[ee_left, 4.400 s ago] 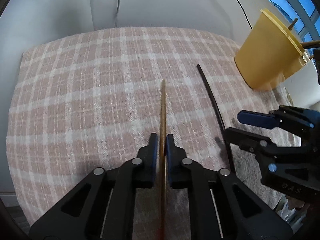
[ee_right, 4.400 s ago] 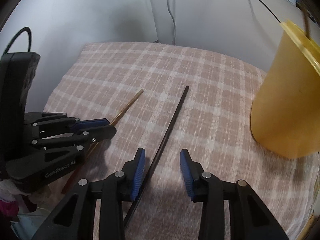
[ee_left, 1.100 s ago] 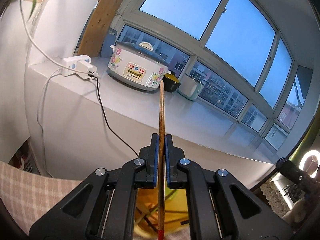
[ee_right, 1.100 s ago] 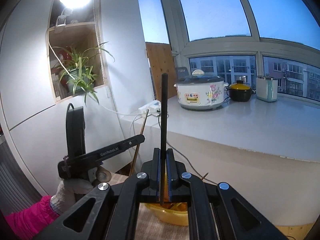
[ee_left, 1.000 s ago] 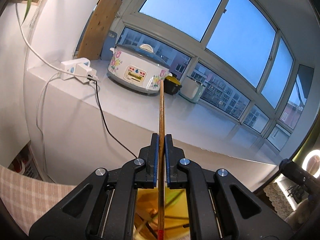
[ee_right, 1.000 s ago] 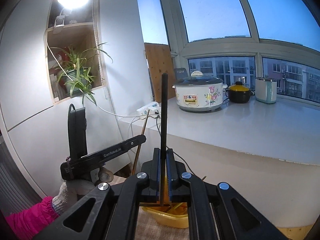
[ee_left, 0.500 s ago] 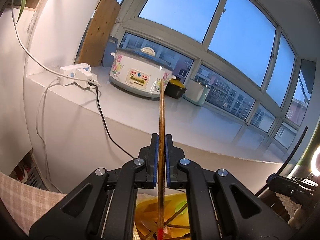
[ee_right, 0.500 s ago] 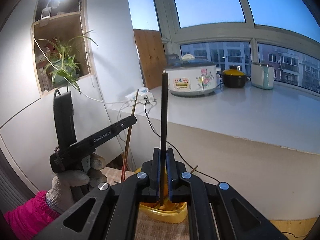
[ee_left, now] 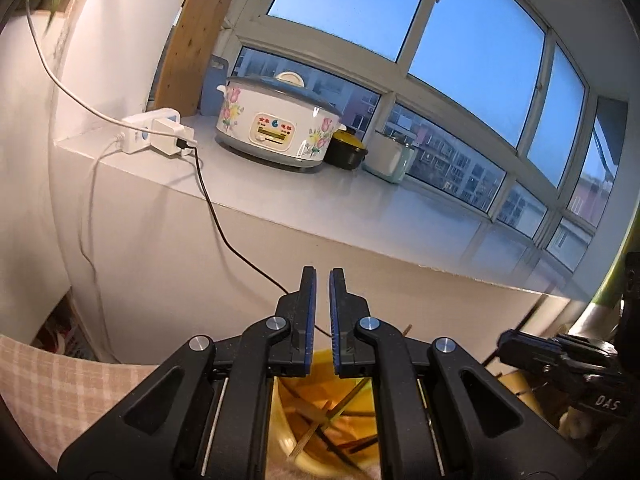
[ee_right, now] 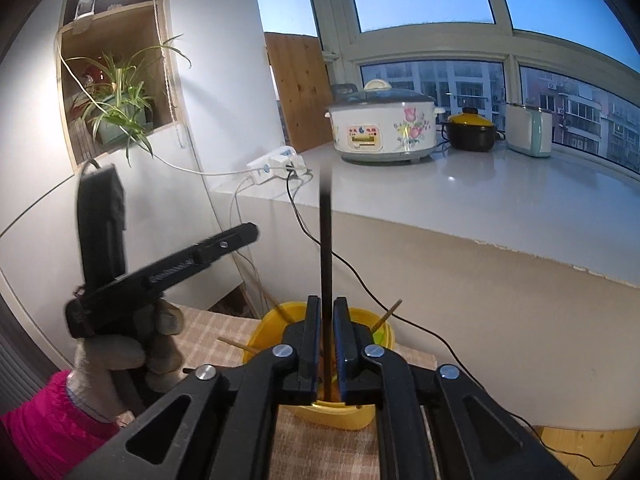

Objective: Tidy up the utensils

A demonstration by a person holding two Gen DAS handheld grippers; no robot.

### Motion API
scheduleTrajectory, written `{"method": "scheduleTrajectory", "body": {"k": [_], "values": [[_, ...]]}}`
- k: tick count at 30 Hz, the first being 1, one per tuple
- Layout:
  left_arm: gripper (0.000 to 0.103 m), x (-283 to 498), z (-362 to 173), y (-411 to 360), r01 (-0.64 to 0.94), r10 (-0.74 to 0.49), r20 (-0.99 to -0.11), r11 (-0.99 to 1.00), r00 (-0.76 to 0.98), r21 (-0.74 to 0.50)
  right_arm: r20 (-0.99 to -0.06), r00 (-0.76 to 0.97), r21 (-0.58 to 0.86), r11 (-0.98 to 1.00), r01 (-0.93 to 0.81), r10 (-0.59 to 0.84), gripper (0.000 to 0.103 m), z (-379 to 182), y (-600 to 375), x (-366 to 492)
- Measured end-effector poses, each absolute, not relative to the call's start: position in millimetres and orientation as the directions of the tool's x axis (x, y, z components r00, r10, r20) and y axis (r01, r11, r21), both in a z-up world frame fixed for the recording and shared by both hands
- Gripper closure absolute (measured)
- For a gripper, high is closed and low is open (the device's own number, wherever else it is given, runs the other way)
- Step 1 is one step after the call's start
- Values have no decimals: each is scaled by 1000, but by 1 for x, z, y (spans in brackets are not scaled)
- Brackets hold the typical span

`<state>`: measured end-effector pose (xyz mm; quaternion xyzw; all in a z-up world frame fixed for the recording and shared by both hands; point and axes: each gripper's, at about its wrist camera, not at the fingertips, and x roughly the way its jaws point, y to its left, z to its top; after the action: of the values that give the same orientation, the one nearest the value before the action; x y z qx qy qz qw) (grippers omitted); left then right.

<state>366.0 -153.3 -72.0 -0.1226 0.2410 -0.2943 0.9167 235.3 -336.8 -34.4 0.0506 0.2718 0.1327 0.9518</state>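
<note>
The yellow cup stands on the checked cloth with several sticks in it. It lies just below and ahead of both grippers. My right gripper is opening. An upright black chopstick stands blurred between its blue pads, its lower end over the cup's mouth. The pads no longer press on it. My left gripper is down to a thin slit with nothing in it, above the cup. From the right wrist, the left gripper shows in a gloved hand. The right gripper shows at the left wrist view's right edge.
A white ledge behind the cup carries a flowered rice cooker, a black pot and a power strip. The strip's cables hang down toward the cup. The checked tablecloth ends near the ledge. A plant sits in a wall niche on the left.
The brown chopstick has left my left gripper. The right gripper has sunk toward the cup, its pads have parted a little, and the black chopstick's top now sits lower.
</note>
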Motion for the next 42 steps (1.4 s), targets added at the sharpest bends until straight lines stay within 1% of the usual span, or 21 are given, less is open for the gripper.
{"method": "scheduleTrajectory", "body": {"k": [2,5,16,20,24,26,28,29,31,32,33,34,35,36,37,38,39,41,42], "values": [[99,359,-69,-150,478,-590,-369,803,718,-355,-508,817,166,961,-219,274,81,-37,-336,234],[99,345,-63,-143,484,-585,-364,808,724,-336,-515,814,164,962,-216,271,81,-40,-335,231],[99,288,-57,-127,500,-556,-387,831,735,-245,-516,810,147,961,-236,278,79,-45,-317,202],[99,267,-60,-122,498,-548,-400,836,734,-232,-507,820,124,964,-235,265,76,-47,-310,190],[99,246,-64,-118,494,-525,-415,849,743,-189,-503,822,123,963,-239,268,74,-51,-304,176],[98,236,-69,-114,485,-512,-424,856,747,-179,-499,824,127,963,-239,270,72,-54,-303,171],[81,227,-74,-110,478,-507,-436,859,743,-184,-498,825,128,963,-236,268,72,-58,-301,166],[78,223,-77,-109,475,-504,-443,860,741,-185,-497,826,128,964,-235,267,72,-60,-301,163],[77,213,-82,-107,466,-492,-453,867,743,-177,-498,826,126,965,-231,263,69,-66,-299,159],[77,209,-84,-107,464,-485,-457,870,745,-168,-499,826,124,965,-229,260,64,-68,-298,157],[74,203,-86,-107,462,-478,-460,873,748,-157,-501,826,123,966,-226,257,59,-72,-298,154],[64,199,-87,-107,457,-469,-465,877,751,-148,-501,827,122,967,-224,255,57,-75,-297,151],[57,196,-88,-107,454,-465,-467,879,752,-145,-501,828,119,968,-223,252,56,-77,-297,148],[44,192,-89,-106,448,-462,-466,882,755,-148,-501,829,117,968,-220,249,54,-79,-296,146],[36,187,-90,-106,440,-456,-464,885,760,-150,-500,831,114,970,-216,244,51,-81,-296,143],[34,185,-90,-105,435,-451,-464,888,762,-149,-498,833,114,970,-214,242,43,-82,-296,141],[32,182,-90,-105,430,-445,-462,891,768,-144,-496,834,115,971,-211,241,40,-83,-296,139],[27,178,-90,-105,416,-426,-457,900,781,-129,-494,837,121,972,-200,233,39,-83,-299,136],[23,175,-90,-105,407,-416,-453,905,789,-123,-493,839,123,973,-195,231,37,-83,-300,135]]}}
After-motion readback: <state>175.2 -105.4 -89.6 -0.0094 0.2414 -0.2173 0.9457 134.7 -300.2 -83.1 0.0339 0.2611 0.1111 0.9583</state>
